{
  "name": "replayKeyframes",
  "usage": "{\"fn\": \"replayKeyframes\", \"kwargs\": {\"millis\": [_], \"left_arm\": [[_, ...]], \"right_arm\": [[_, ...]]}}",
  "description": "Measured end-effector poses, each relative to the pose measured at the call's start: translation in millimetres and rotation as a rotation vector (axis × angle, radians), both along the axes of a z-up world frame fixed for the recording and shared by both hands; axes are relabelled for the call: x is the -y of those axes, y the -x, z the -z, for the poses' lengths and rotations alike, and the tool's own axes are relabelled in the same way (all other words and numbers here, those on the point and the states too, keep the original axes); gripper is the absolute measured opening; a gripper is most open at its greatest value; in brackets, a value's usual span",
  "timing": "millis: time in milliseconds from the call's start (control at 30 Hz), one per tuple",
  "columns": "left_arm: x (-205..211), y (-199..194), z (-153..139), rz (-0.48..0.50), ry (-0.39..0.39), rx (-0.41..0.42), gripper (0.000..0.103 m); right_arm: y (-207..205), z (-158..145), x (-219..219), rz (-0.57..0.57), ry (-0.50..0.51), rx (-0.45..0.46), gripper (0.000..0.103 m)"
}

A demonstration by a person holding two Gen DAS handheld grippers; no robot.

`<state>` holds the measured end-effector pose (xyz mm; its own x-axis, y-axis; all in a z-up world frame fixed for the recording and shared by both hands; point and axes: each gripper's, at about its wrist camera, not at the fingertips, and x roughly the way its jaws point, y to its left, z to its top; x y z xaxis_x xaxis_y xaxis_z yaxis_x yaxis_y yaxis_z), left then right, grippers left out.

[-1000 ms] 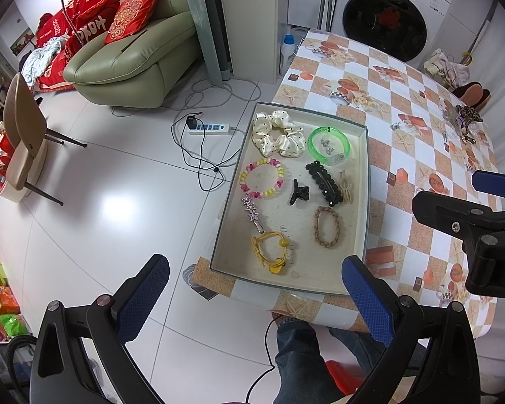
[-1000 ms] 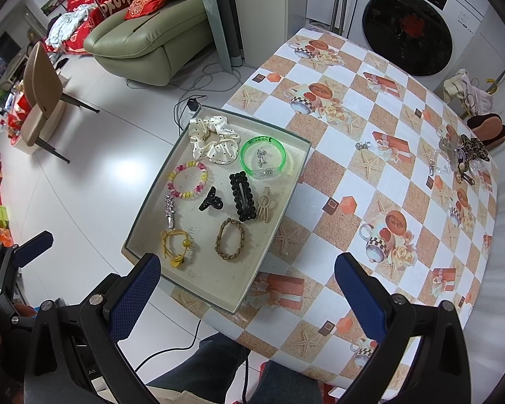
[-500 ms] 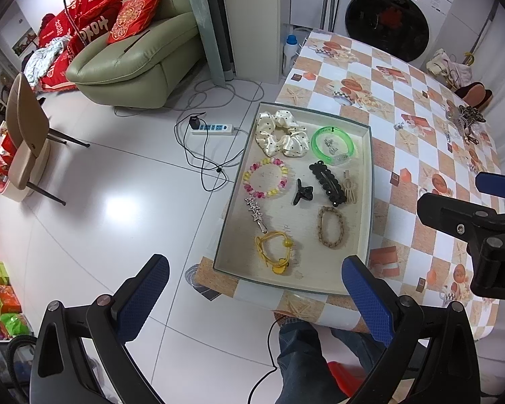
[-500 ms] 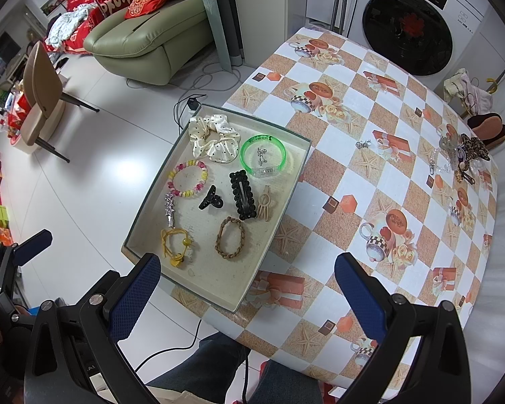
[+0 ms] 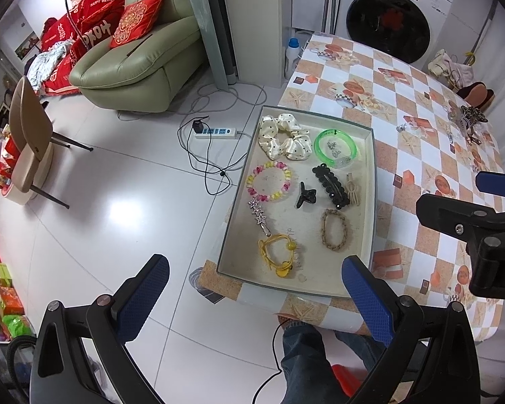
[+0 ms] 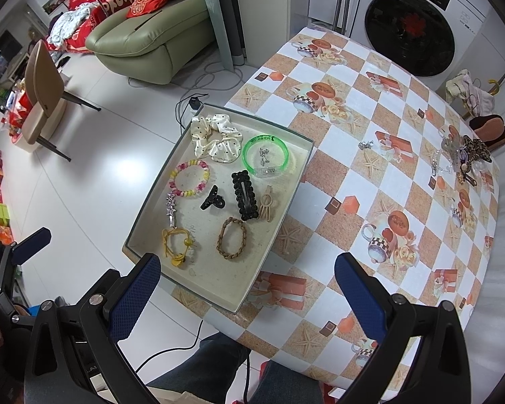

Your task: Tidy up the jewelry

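Note:
A shallow grey tray (image 5: 367, 202) (image 6: 286, 202) lies at the table's near left corner. It holds a polka-dot scrunchie (image 5: 283, 136), a green bangle (image 5: 335, 147), a beaded bracelet (image 5: 269, 181), black clips (image 5: 330, 185), a braided band (image 5: 334, 230), a yellow hair tie (image 5: 278, 250) and a star pin (image 5: 259, 215). Loose jewelry (image 6: 461, 160) lies at the table's far right, and a small silver piece (image 6: 365, 144) lies nearer. My left gripper (image 5: 254, 294) and right gripper (image 6: 247, 298) are both open and empty, held high above the tray's near edge.
The checkered table (image 6: 387, 175) is round. The person's legs (image 5: 306, 353) are below the near edge. A power strip with cables (image 5: 215, 132) lies on the floor, with a sofa (image 5: 141, 60), a chair (image 5: 27, 141) and a washing machine (image 5: 390, 17) around.
The left gripper has drifted slightly back and left, so the tray sits a little further right in its view. Both grippers stay open. Nothing on the table has moved.

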<state>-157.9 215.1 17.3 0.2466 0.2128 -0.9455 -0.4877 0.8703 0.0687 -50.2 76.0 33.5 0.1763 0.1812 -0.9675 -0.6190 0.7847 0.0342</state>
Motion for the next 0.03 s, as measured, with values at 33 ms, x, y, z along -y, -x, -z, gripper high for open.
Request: {"fn": "replayKeyframes", "kwargs": {"millis": [33], "left_arm": [[-0.1, 0.3, 0.7, -0.001, 0.001, -0.003, 0.103]], "right_arm": [[0.0, 0.0, -0.1, 0.0, 0.0, 0.0, 0.103]]}}
